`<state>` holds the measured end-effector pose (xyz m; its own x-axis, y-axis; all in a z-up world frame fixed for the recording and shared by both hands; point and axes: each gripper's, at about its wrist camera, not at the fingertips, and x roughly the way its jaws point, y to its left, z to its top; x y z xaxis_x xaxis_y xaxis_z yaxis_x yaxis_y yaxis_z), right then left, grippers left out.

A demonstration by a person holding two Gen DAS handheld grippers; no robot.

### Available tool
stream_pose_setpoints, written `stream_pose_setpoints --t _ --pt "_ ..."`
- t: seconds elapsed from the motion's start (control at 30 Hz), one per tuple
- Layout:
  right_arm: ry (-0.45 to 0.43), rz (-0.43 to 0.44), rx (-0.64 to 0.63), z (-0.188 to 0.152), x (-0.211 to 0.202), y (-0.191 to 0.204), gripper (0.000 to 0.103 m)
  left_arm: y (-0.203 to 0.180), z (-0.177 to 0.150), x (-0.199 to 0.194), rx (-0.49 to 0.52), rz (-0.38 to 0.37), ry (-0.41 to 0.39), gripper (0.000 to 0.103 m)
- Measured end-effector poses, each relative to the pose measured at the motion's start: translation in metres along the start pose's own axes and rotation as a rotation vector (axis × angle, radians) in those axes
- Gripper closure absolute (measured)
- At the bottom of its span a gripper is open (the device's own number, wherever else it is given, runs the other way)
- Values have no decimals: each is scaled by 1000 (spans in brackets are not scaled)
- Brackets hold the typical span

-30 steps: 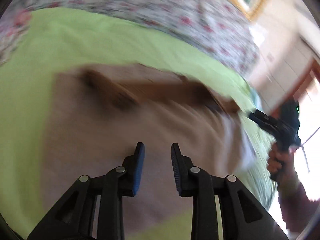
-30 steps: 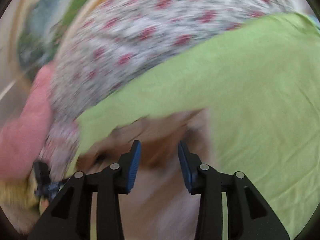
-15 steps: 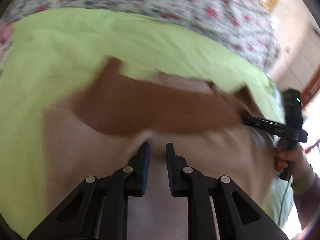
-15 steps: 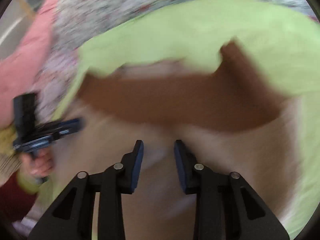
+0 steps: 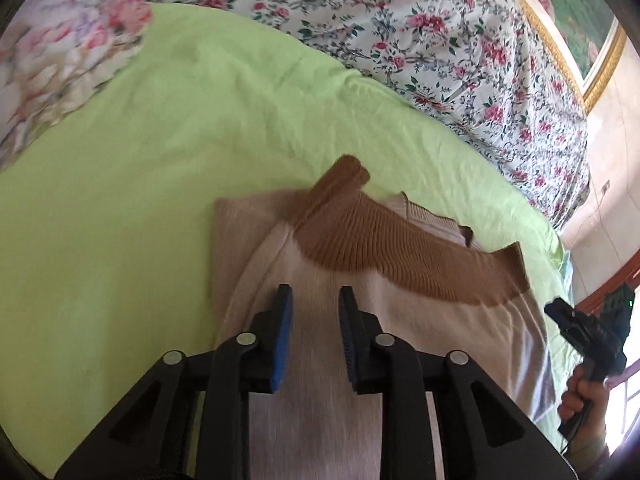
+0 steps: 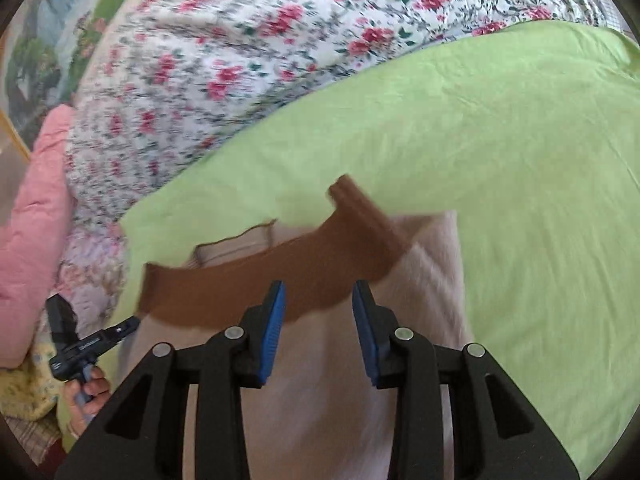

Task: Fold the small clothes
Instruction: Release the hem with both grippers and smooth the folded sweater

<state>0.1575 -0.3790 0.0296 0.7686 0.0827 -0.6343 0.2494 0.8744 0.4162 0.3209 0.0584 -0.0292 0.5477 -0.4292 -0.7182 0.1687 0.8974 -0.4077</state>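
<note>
Beige sweater (image 5: 320,420) of soft matt knit, its brown sleeves (image 5: 384,248) coarsely ribbed, lime-green sheet (image 5: 160,160) of smooth creased cotton, flowered quilt (image 5: 440,32) of printed cloth, gripper fingers (image 6: 404,396) matt black plastic

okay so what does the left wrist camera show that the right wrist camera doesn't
Left wrist only: a doorway-like opening at the right edge. Right wrist only: a pink quilted cushion at the left edge. Both show the beige garment with brown ribbed sleeves folded across it, the green sheet, the floral bedspread, and the left hand-held gripper and right hand-held gripper, jaws opening, empty.
</note>
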Motion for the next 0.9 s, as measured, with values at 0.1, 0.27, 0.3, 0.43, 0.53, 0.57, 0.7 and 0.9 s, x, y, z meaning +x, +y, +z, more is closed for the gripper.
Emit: stream_pose_setpoints --t 0.1,0.27,0.3,0.43,0.53,0.57,0.7,0.9 --pt "9 37 -11 -20 -18 13 60 2 -25 -27 -43 -10 -8 79" --pt "26 59 -33 -59 -45 26 58 -4 -69 -63 -80 -32 -17 73" --pt "29 58 -35 -68 -50 28 58 -5 -76 -67 -85 -34 -13 72" --pt "51 58 -38 -93 -60 33 58 -6 -110 -84 -115 -60 15 72" --pt "62 50 -48 -110 -68 36 58 -8 -129 -92 -127 -67 29 72" --pt "65 45 -54 -114 -70 37 58 -8 -137 -95 -141 -72 34 72" --pt "70 29 -64 -133 -82 40 56 -9 -159 -103 -177 -83 48 66" --pt "70 26 -62 -157 -97 40 49 -11 -178 -105 -203 -79 57 60"
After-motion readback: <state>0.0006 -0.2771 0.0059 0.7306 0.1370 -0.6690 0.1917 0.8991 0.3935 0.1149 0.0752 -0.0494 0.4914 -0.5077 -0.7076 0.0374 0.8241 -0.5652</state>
